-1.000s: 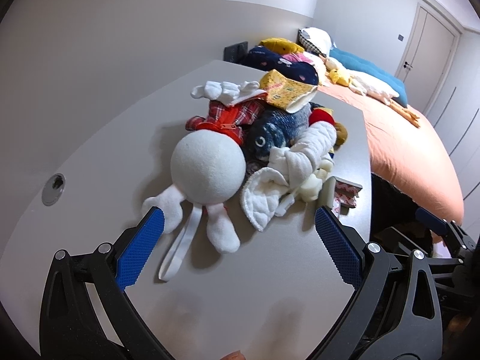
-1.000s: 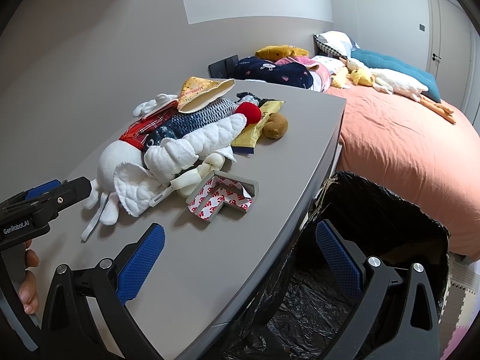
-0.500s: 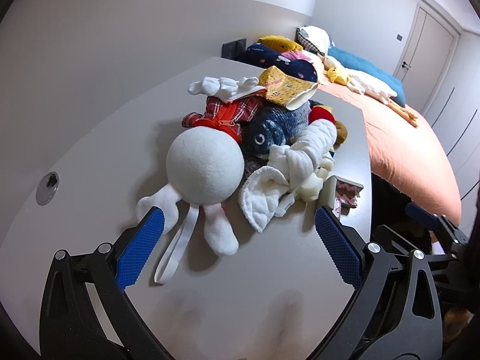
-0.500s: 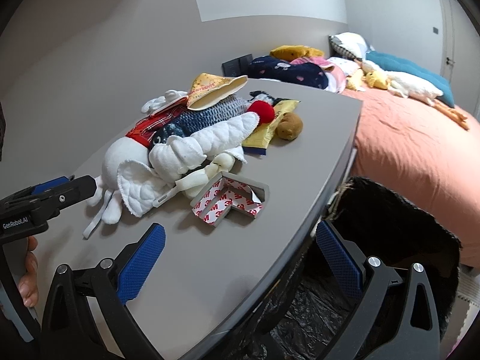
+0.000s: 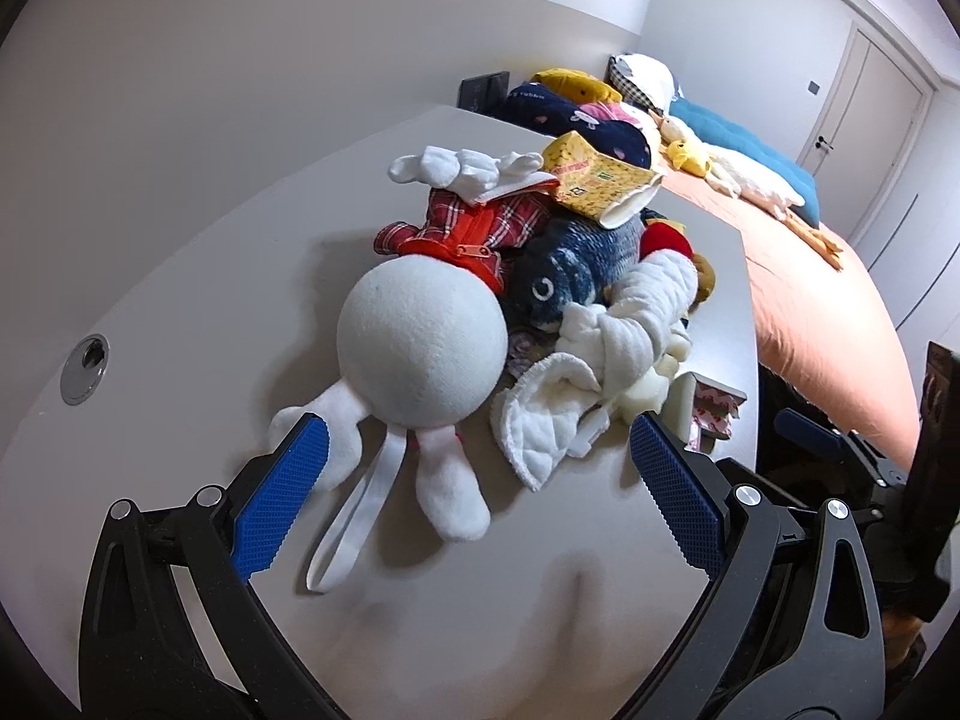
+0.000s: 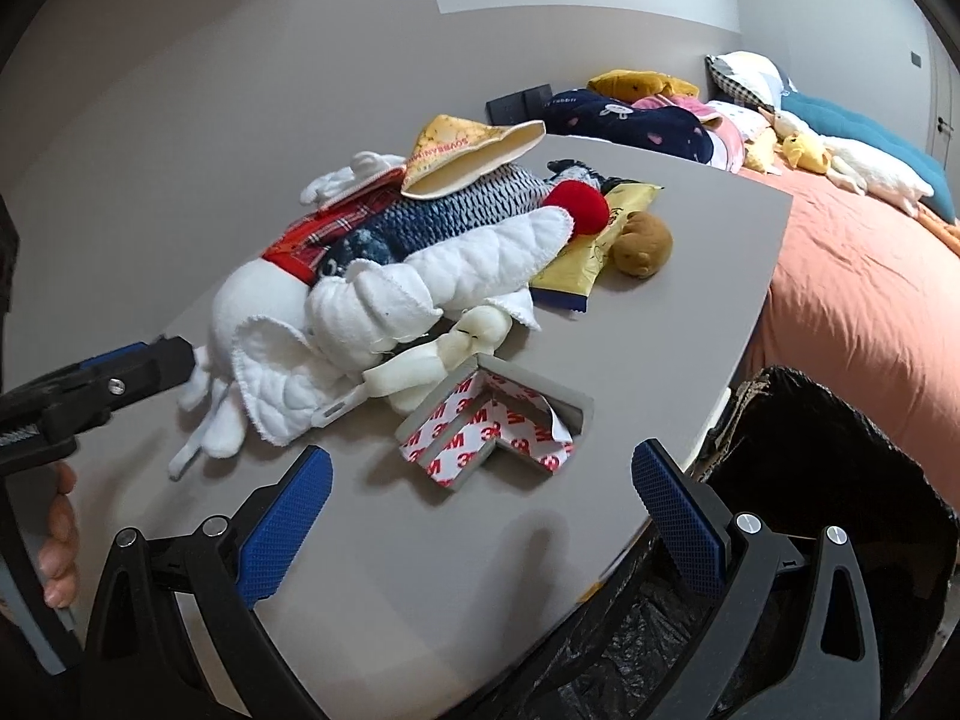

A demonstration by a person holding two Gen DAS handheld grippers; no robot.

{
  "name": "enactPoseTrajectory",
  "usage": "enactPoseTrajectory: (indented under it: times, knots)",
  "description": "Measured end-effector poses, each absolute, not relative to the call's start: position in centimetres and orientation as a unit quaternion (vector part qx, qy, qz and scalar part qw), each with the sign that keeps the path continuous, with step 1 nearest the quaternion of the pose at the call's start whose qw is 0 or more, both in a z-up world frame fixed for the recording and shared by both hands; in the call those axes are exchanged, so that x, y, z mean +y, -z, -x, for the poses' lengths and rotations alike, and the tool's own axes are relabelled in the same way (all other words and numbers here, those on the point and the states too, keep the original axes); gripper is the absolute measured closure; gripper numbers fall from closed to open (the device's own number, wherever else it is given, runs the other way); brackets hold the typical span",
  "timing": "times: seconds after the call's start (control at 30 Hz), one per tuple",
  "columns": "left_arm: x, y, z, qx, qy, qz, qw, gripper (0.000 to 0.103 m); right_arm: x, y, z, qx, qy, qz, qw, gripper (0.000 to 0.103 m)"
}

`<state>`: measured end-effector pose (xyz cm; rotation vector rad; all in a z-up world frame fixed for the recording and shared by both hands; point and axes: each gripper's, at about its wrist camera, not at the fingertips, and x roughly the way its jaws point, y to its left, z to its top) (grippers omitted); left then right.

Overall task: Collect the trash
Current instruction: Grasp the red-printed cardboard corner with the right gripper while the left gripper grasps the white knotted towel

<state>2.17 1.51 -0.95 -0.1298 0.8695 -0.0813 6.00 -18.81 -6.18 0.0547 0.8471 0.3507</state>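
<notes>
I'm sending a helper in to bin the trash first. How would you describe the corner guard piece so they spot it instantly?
On the grey table, look at the near end of the toy pile, close to the edge above the black trash bag. The corner guard lies there: a grey L-shaped strip, the only hard angular item, lined with white backing paper printed in red.

Bare table [image 6: 384, 546] fronts the corner guard [image 6: 498, 426]; toy pile [image 6: 384, 276] crowds behind.

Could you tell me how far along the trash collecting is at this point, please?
Nothing looks collected yet. The grey corner guard with 3M backing lies on the table beside the toy pile, next to the black trash bag. Both the left tool and the right tool are open and empty. Picking up and bagging remain.
</notes>
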Motion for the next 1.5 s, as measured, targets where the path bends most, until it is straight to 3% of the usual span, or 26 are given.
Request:
enactPoseTrajectory:
  times: [0.27, 0.43, 0.67, 0.97, 1.03, 1.27, 1.4, 1.5]
  knots:
    - [1.5, 0.9, -2.7, 0.419, 0.048, 0.056, 0.905, 0.006, -17.6, 8.2, -8.0, 0.421, -0.149, 0.008, 0.895, 0.003]
    - [0.1, 0.6, -3.4, 0.416, 0.05, 0.025, 0.907, 0.006, -17.2, 8.9, -8.8, 0.425, -0.152, 0.014, 0.892, 0.017]
    - [-2.4, 0.3, -4.6, 0.417, 0.067, -0.007, 0.906, 0.006, -18.7, 8.7, -9.4, 0.423, -0.164, -0.017, 0.891, 0.026]
    - [-6.5, 1.6, -6.9, 0.421, 0.088, -0.054, 0.901, 0.007, -23.9, 6.9, -9.1, 0.4, -0.13, -0.073, 0.904, 0.026]
    - [-7.4, 2.1, -7.4, 0.42, 0.088, -0.07, 0.9, 0.011, -25.0, 6.7, -8.8, 0.397, -0.122, -0.082, 0.906, 0.026]
    - [-8.6, 4.4, -10.0, 0.45, 0.073, -0.084, 0.886, 0.041, -27.3, 6.3, -8.4, 0.386, -0.103, -0.097, 0.912, 0.026]
    - [-7.9, 4.4, -9.9, 0.441, 0.061, -0.066, 0.893, 0.051, -28.2, 6.2, -8.3, 0.382, -0.098, -0.102, 0.914, 0.026]
    - [-7.3, 3.5, -9.3, 0.427, 0.062, -0.05, 0.901, 0.053, -28.6, 5.9, -7.9, 0.378, -0.096, -0.105, 0.915, 0.026]
